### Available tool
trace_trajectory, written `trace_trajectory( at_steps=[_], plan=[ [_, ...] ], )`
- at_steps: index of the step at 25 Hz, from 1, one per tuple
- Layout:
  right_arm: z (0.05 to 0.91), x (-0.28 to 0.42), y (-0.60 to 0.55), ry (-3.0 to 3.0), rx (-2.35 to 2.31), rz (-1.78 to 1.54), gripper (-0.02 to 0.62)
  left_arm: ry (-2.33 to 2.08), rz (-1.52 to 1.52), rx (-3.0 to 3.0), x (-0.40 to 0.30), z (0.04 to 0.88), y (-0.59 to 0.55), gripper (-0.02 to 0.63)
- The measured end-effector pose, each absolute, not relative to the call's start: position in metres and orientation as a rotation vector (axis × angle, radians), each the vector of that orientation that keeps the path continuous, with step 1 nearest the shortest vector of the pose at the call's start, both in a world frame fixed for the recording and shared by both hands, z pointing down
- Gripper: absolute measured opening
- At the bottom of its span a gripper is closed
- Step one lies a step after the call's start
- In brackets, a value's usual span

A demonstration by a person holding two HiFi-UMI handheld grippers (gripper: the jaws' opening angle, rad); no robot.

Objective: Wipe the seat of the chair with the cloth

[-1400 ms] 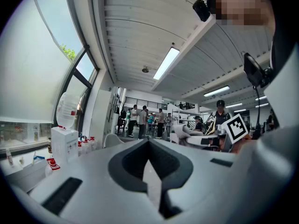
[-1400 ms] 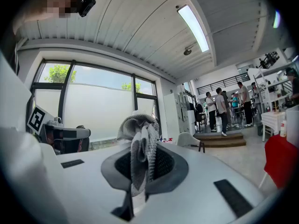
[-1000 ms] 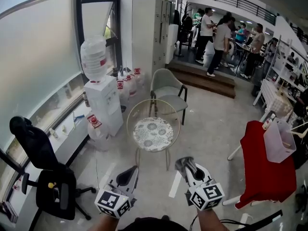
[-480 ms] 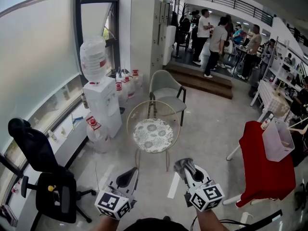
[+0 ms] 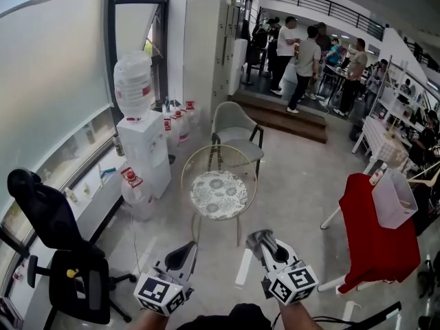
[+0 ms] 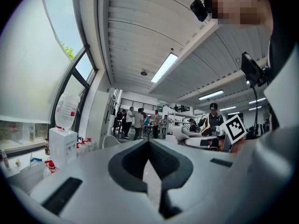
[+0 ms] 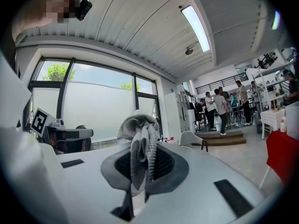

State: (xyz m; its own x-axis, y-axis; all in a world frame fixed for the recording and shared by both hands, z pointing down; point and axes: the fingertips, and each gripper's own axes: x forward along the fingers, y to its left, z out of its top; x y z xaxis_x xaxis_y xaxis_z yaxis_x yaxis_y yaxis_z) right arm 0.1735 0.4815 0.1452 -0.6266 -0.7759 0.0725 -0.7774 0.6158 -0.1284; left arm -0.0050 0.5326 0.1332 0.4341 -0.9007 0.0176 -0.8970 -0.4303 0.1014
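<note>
At five o'clock the right tool (image 5: 260, 240) is clamped mid-bunch on a grey knitted cloth (image 7: 140, 141), likely limp and light. The left tool (image 5: 183, 250) is closed and empty. A pale green padded chair (image 5: 237, 130) waits at twelve o'clock.

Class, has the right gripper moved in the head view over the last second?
No, barely: the right gripper, shut on the cloth, sits below and right of the round table, as before.

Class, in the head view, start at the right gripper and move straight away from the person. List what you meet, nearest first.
right gripper holding the cloth → round glass table → pale green chair → steps → group of people
</note>
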Motion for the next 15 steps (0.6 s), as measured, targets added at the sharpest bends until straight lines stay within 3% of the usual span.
trace_trajectory(
  at_steps=[15],
  plan=[
    [0.148,0.131,0.401,-2.871,1.237,0.245,0.021,-1.719,-0.060,2.504,-0.040,0.136,0.472,0.007]
  ],
)
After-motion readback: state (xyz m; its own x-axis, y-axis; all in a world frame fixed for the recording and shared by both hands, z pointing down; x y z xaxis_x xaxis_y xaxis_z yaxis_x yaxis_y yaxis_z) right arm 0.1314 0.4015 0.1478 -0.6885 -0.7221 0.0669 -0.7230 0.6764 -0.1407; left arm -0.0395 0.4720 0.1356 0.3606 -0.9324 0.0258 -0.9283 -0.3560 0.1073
